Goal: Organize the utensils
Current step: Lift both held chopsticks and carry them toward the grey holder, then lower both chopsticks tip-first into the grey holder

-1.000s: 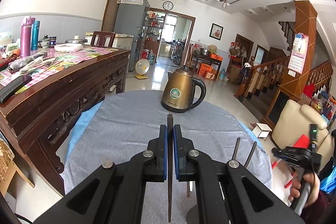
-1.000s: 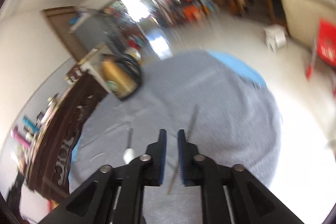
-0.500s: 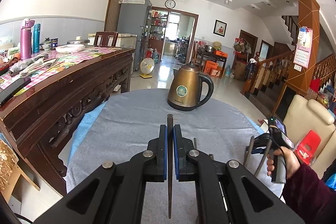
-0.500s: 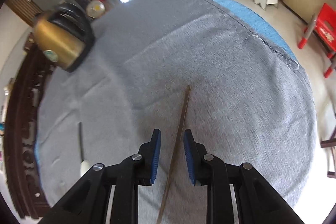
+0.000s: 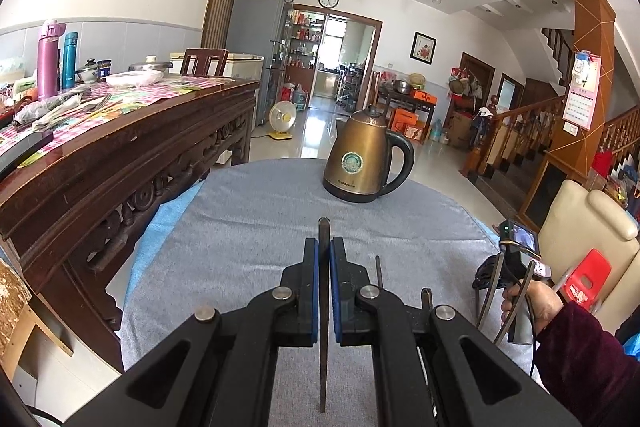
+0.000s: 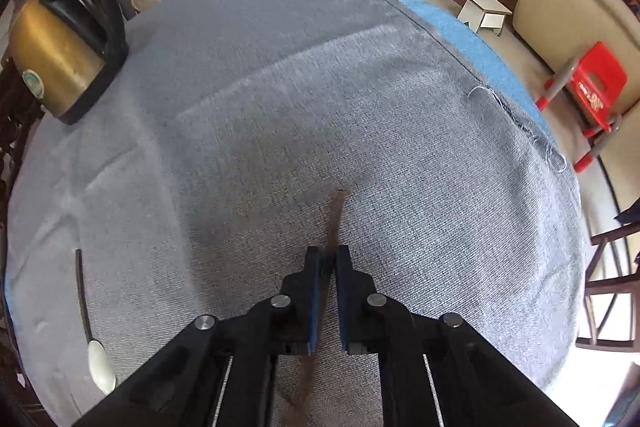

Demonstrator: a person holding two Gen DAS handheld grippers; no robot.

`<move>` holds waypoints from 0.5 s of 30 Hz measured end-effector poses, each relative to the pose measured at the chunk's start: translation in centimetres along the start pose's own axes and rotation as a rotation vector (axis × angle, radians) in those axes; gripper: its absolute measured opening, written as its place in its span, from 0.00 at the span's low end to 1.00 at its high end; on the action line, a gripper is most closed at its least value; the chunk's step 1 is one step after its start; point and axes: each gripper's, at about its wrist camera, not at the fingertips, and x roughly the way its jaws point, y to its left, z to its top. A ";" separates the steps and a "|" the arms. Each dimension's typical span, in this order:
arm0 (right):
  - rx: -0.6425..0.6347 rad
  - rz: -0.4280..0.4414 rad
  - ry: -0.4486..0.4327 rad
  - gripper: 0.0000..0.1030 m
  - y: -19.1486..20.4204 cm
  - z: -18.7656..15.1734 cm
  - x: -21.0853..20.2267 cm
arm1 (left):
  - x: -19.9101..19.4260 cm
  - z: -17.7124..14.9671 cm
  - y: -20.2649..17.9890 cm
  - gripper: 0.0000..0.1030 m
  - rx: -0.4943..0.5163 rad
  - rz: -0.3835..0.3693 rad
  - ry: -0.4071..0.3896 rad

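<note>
A grey cloth covers the round table, with a brass kettle at its far side. Nearer you than the kettle, your left gripper is clamped on a dark chopstick — your right gripper pinches a brown chopstick, whose tip reaches out over the cloth. A spoon lies flat on the cloth, well this side of the kettle.

Left claw: level, pads clamped on a thin dark chopstick.
Right claw: tilted downward, pads pinching a brown chopstick.
</note>
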 end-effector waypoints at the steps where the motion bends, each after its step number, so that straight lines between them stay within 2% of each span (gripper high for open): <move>1: 0.009 0.032 -0.005 0.06 -0.3 -0.2 -0.1 | 0.0 0.1 0.0 0.05 0.000 0.001 -0.001; 3: 0.022 0.085 -0.026 0.06 -1.1 -0.8 -0.6 | -0.3 0.1 0.1 0.05 -0.001 0.005 -0.005; 6: 0.018 0.181 -0.119 0.06 -1.9 -2.4 -3.6 | -0.9 0.3 0.0 0.05 0.003 0.009 -0.018; 12: -0.006 0.359 -0.369 0.06 -3.4 -6.8 -12.6 | -2.7 1.2 -0.8 0.05 0.009 0.002 -0.060; 15: -0.029 0.396 -0.495 0.06 -3.4 -7.8 -16.8 | -4.0 1.7 -1.4 0.05 0.018 -0.005 -0.090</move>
